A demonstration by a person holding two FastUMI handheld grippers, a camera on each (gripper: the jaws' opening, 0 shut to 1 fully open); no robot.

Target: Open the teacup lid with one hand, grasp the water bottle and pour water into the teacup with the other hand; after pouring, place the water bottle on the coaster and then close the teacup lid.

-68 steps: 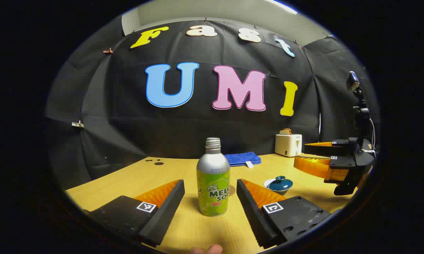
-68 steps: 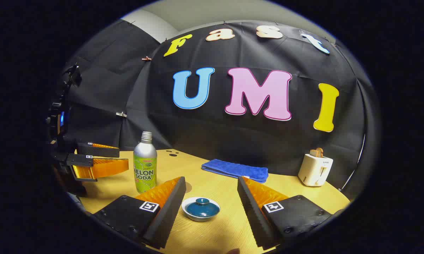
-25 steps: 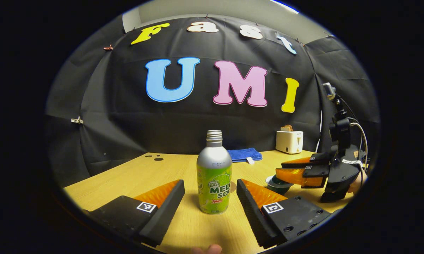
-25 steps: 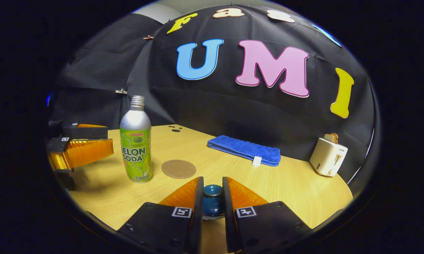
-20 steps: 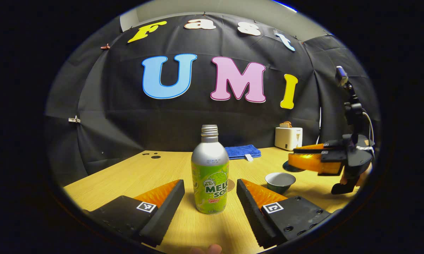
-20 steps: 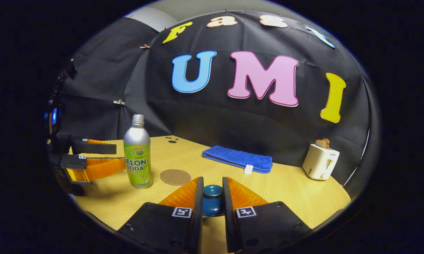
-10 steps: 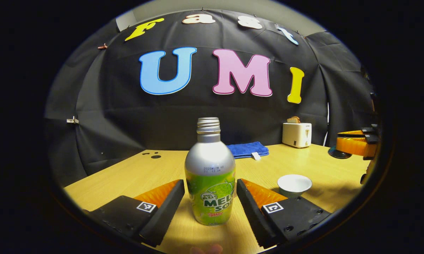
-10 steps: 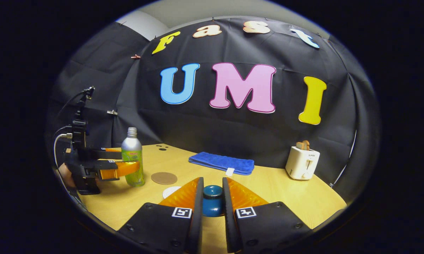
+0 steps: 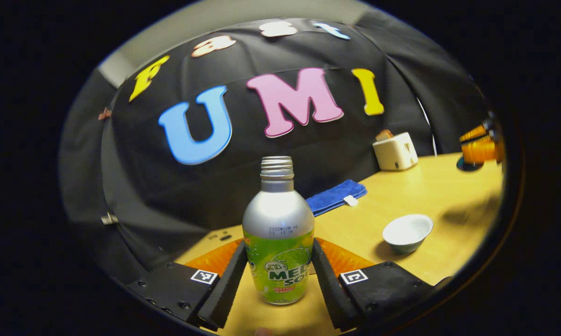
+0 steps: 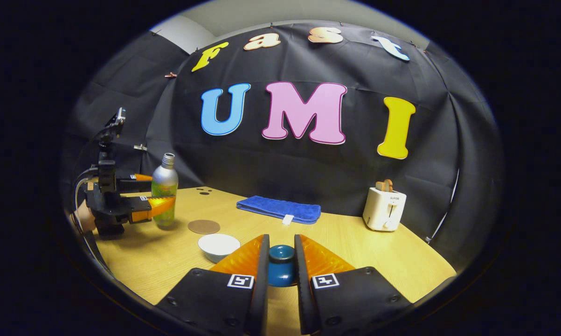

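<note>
In the left gripper view, the left gripper (image 9: 278, 273) has both fingers pressed against the sides of the water bottle (image 9: 278, 233), holding its green-labelled lower body. The bottle has a silver shoulder and a threaded, uncapped neck, and it stands straight between the fingers while the table (image 9: 429, 186) behind it looks tilted. To the right of the bottle sits the teacup (image 9: 407, 232), uncovered, its white inside in plain sight, well apart from the bottle. Beyond the bottle, near the cloth wall, lies a folded blue towel (image 9: 336, 197), and farther right of that a cream toaster (image 9: 395, 151). At the far right, beyond the teacup, the orange fingers of the right gripper (image 9: 479, 144) show with the dark teacup lid (image 9: 468, 164) under them.

In the right gripper view, the right gripper (image 10: 280, 266) is narrowed onto the blue knob of the teacup lid (image 10: 280, 265), both fingers pressing its sides, lid clear of the cup. The teacup (image 10: 218, 246) sits on the table (image 10: 355, 247) just left of the gripper's left finger. Behind the cup lies the round brown coaster (image 10: 204, 227), bare. Left of the coaster, the left gripper (image 10: 161, 193) clamps the water bottle (image 10: 164, 190). The towel (image 10: 278, 208) lies behind the cup toward the wall, the toaster (image 10: 383, 208) far to the cup's right.
</note>
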